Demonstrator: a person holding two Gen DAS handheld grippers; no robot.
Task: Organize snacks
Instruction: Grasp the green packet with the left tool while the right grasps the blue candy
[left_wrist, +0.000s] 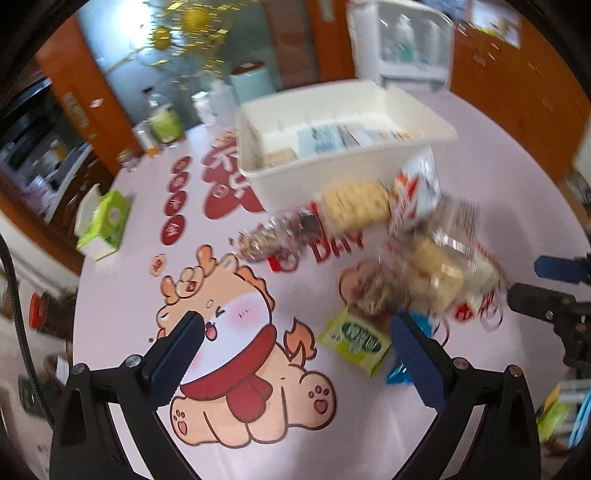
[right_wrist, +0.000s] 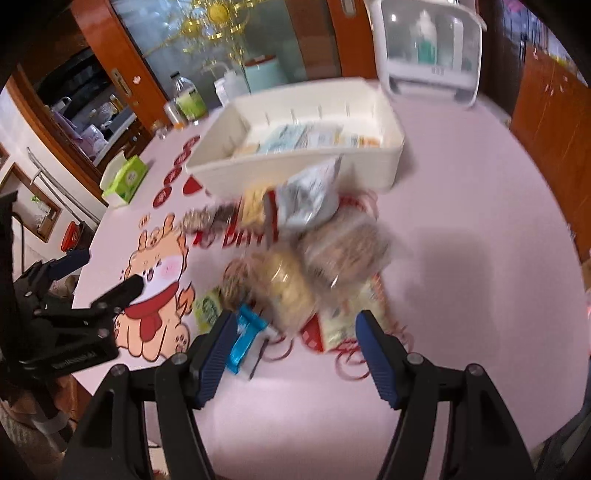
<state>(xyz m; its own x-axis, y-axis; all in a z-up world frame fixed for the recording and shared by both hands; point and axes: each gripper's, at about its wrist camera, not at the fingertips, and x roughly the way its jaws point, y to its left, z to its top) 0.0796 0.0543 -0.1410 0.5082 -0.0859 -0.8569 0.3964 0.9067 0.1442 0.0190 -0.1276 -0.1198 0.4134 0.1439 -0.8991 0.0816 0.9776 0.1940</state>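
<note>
Both grippers over the snack pile (right_wrist: 295, 266), nothing picked yet. Left gripper (left_wrist: 295, 354) spread wide, empty, above the cartoon print w/ the green packet (left_wrist: 352, 341) by its right finger. Right gripper (right_wrist: 295, 347) also apart & empty, blue packet (right_wrist: 245, 338) near its left finger. White bin (right_wrist: 295, 170) sits just beyond, partly filled. Next, I'd guess: drop lower, close on one packet.
</note>
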